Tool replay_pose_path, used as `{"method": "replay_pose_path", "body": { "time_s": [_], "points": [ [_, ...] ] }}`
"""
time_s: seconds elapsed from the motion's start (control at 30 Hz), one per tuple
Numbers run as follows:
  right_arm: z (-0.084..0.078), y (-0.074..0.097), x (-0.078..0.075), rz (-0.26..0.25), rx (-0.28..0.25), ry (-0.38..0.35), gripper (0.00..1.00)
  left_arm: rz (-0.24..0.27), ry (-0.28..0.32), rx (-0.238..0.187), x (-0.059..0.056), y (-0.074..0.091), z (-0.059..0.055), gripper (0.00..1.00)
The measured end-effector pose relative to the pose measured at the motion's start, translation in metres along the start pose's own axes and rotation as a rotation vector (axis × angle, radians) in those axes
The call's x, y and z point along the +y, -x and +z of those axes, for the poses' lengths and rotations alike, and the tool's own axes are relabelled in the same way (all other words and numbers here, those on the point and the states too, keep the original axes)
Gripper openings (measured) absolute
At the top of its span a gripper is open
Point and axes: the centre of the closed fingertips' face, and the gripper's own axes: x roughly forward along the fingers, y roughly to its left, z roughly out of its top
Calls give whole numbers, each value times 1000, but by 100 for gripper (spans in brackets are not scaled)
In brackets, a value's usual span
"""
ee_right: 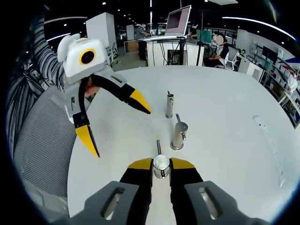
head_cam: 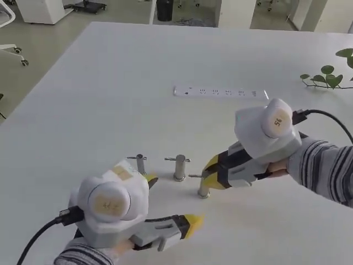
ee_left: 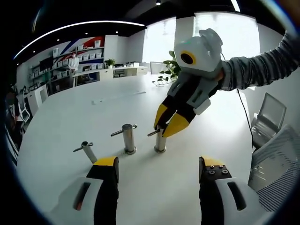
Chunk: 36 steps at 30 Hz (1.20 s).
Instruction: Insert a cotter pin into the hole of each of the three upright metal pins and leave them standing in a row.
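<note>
Near table (head_cam: 165,66) front edge: right gripper (ee_right: 161,164) clenched on end metal pin (ee_left: 160,142), probably steadying it, cotter pin (ee_right: 158,146) through; left gripper (ee_left: 159,164) spread, empty.

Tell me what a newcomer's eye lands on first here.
Three upright metal pins stand in a row on the white table, each with a cotter pin through its top. The right gripper has its jaws closed on the end pin, while the left gripper hovers open facing the row.
</note>
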Motion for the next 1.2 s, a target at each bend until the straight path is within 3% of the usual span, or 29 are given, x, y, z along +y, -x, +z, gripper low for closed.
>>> {"method": "replay_pose_path", "body": {
  "time_s": [0.3, 0.63, 0.9, 1.2],
  "points": [
    [-4, 8, -21, -34, 11, -5, 8, 25, 14, -7, 5, 7, 2, 73],
    [-11, 10, -25, -39, 36, -3, 8, 50, 18, -14, 13, 13, 5, 75],
    [-15, 10, -32, -28, 38, -8, 8, 58, 31, -12, 16, 13, 4, 75],
    [-16, 12, -31, 16, 34, 10, 8, 61, 34, -11, 17, 14, 5, 74]
  ]
}}
